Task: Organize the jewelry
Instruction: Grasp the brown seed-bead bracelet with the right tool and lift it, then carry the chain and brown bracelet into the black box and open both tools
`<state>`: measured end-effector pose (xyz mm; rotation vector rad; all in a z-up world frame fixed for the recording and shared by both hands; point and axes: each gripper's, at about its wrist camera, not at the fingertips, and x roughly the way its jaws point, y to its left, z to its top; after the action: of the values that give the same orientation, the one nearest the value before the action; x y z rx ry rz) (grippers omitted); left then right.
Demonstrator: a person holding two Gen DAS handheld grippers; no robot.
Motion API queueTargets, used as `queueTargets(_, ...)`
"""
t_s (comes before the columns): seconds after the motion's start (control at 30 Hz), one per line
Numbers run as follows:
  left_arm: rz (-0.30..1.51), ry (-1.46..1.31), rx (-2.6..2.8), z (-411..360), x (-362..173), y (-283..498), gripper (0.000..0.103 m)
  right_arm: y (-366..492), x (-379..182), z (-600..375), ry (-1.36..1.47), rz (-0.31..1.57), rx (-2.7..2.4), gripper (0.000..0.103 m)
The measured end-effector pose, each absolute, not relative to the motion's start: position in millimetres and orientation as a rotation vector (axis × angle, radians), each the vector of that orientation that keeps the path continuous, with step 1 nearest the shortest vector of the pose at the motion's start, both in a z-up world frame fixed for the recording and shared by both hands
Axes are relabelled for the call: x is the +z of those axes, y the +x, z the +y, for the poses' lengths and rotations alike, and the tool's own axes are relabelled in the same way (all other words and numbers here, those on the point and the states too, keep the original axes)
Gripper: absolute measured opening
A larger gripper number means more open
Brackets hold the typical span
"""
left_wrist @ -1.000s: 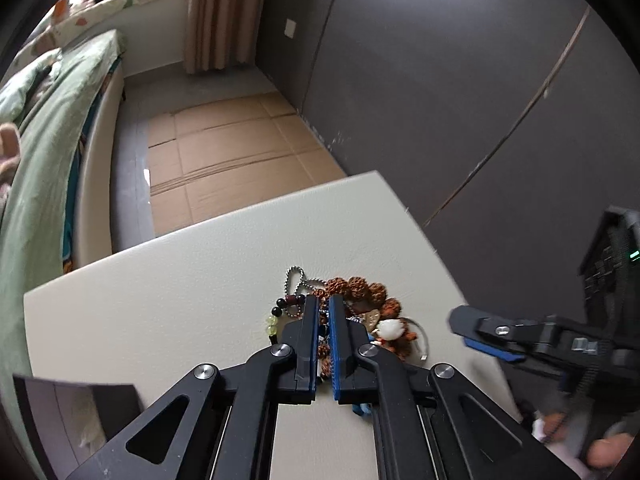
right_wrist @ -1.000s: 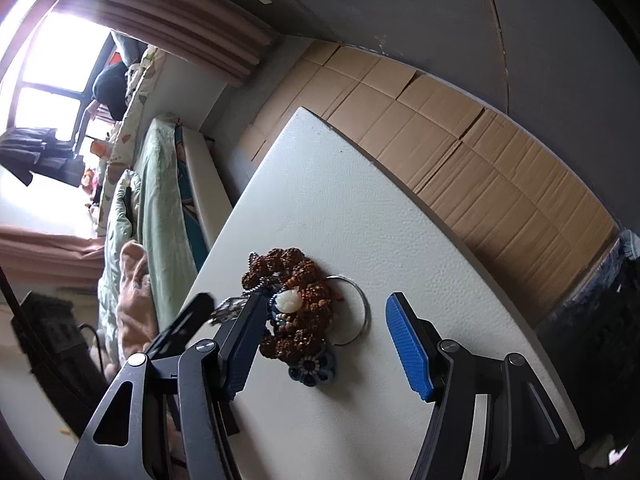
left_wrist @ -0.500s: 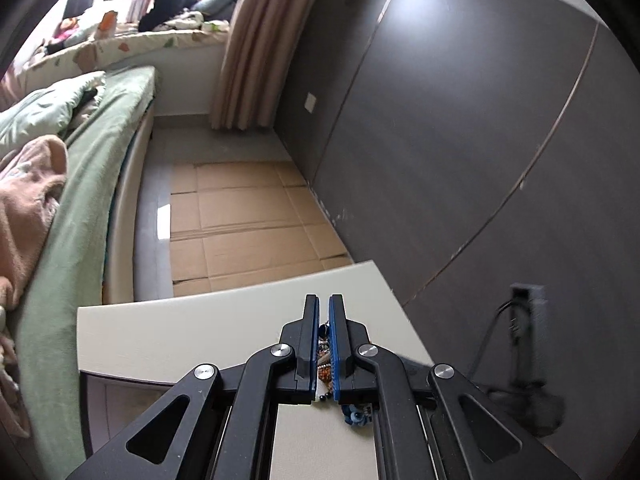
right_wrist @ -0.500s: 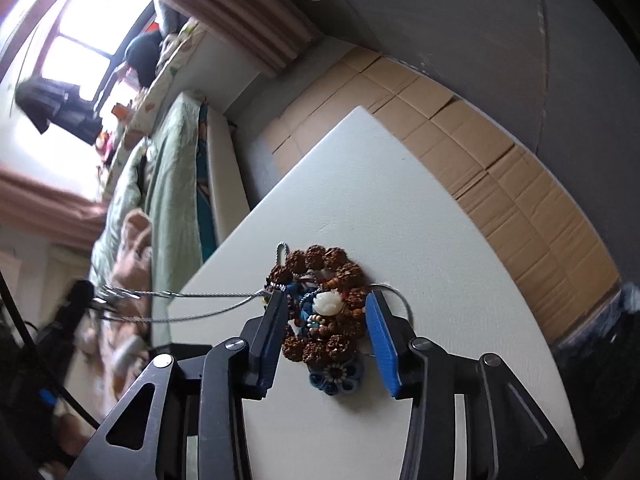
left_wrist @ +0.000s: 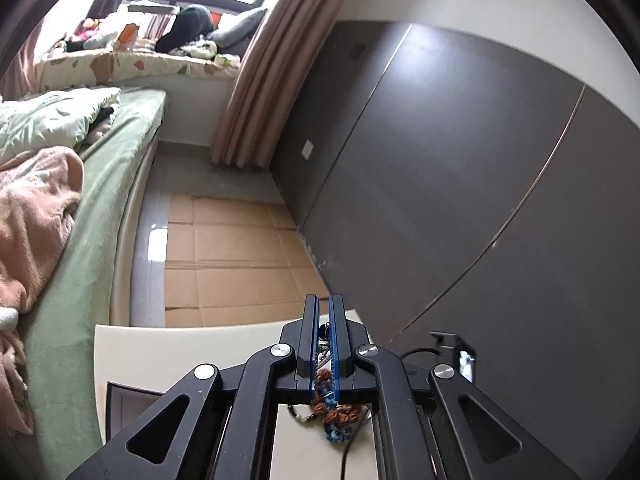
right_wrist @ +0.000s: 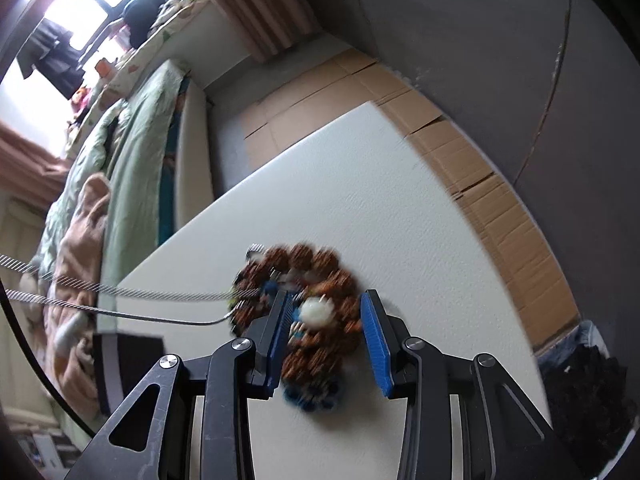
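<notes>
Silver chain [right_wrist: 120, 294]: thin metal necklace, two strands running taut from the pile out past the frame's left edge; being pulled free, not yet clear of the beads.
Left tool [left_wrist: 324, 334]: blue-padded fingers pressed together; strands showing in the slit btwn them, likely the chain, though its own view isn't making that plain.
Open dark box [right_wrist: 120, 364]: sitting on the table's left side; nothing seen going into it yet.
Jewelry pile [right_wrist: 304, 312]: tangled heap of brown knobbly-bead bracelets w/ a white carved bead and blue knotted cord, lying mid white table [right_wrist: 400, 208], blurred.
Right tool [right_wrist: 325, 328]: jaws have just been closing; now straddling the pile, blue pads hugging its sides, pinning it down while the chain is coming out.
Progress: early, by my read; one piece being separated, the rest still waiting to be untangled and sorted.
</notes>
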<state>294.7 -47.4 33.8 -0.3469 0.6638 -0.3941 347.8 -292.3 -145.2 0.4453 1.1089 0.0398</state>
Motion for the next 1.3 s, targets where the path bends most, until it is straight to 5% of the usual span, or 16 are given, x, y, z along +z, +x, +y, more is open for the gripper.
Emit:
queueTargets(0.47, 0.712, -0.342, -0.372, -43.4, 12.9, 304.6, 0.004, 360.8, -160.2, -257.4, 0.193, 1.118, -0.017, 0.038)
queueTargets(0.73, 0.742, -0.283, -0.345, -58.6, 2.1, 306.4, 0.004, 352.5, -159.2, -269.5, 0.3, 1.123, 0.003, 0.028)
queueTargets(0.77, 0.738, -0.282, -0.342, -59.6, 3.8, 305.2, 0.004, 350.6, -158.2, -272.9, 0.338, 1.129, 0.029, 0.02)
queueTargets(1.3, 0.614, -0.23, -0.253, -40.6, 74.2, 271.3, 0.004, 315.1, -104.5, -266.9, 0.568, 0.934, 0.323, 0.02)
